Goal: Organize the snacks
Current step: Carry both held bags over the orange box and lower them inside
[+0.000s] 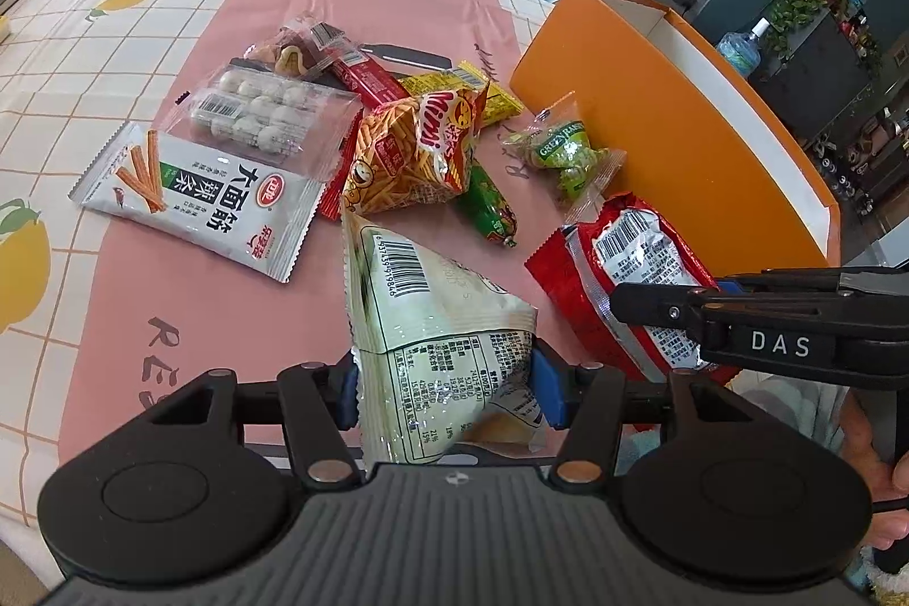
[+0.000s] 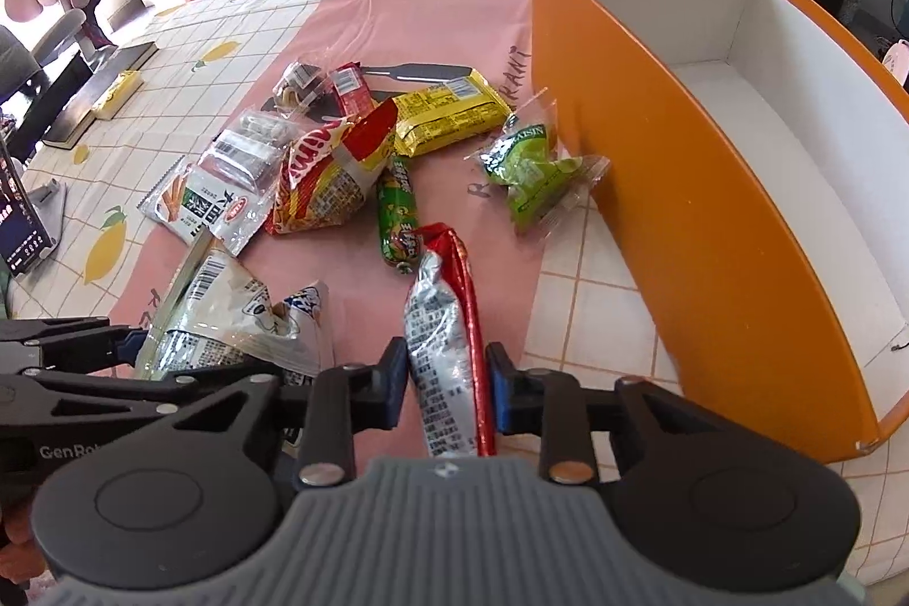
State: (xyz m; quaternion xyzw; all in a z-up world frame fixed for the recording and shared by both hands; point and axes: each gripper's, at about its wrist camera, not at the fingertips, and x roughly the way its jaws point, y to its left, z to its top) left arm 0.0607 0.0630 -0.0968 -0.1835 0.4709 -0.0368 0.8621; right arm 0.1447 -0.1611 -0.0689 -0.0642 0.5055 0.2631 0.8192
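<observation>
Tongs, two: left tongs (image 1: 446, 393) clamp white packet (image 1: 432, 316), right tongs (image 2: 449, 393) red packet (image 2: 449, 350) (one each).

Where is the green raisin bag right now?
The green raisin bag lies on the pink mat right beside the orange box, right of the green sausage.

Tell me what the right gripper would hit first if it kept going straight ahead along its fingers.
Likely the green sausage stick, lying just beyond the red packet that the right gripper holds; depth is hard to judge.
</observation>
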